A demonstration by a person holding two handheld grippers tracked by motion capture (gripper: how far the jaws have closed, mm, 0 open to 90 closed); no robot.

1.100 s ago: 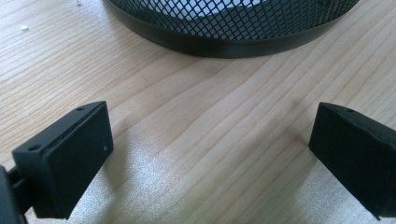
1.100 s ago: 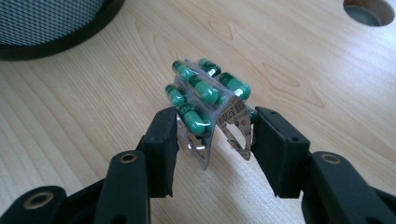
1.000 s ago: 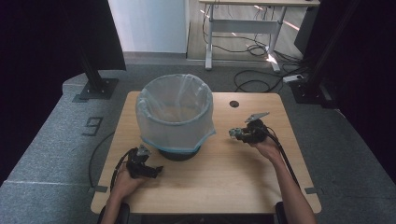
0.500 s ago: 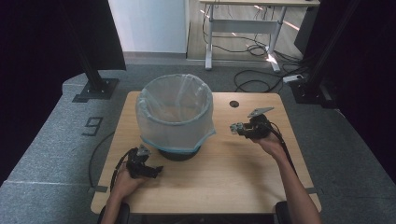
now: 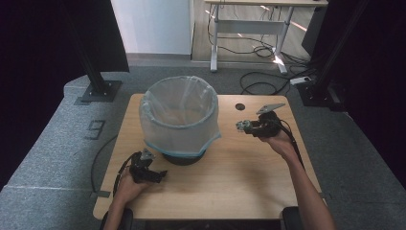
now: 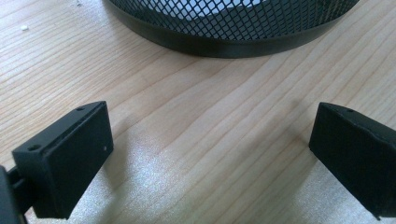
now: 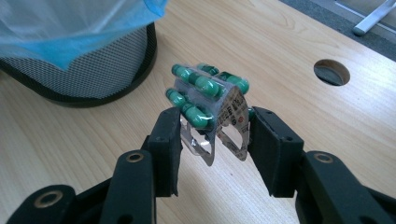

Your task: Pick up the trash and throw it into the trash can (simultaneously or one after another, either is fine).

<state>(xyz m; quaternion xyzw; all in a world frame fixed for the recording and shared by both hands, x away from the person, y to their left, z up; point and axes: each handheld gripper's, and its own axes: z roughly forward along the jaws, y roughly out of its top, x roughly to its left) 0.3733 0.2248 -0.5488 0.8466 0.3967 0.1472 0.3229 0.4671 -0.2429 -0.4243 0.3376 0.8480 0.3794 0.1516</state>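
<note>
right hand-held gripper clenched on folded silver blister pack of green capsules, held above tabletop to right of black mesh bin with blue-edged clear liner; bin mouth lies leftward, near. left hand-held gripper released, at bin's base.

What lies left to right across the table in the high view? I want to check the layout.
left gripper → lined mesh bin → blister pack of green capsules → right gripper, shut on the pack.
</note>
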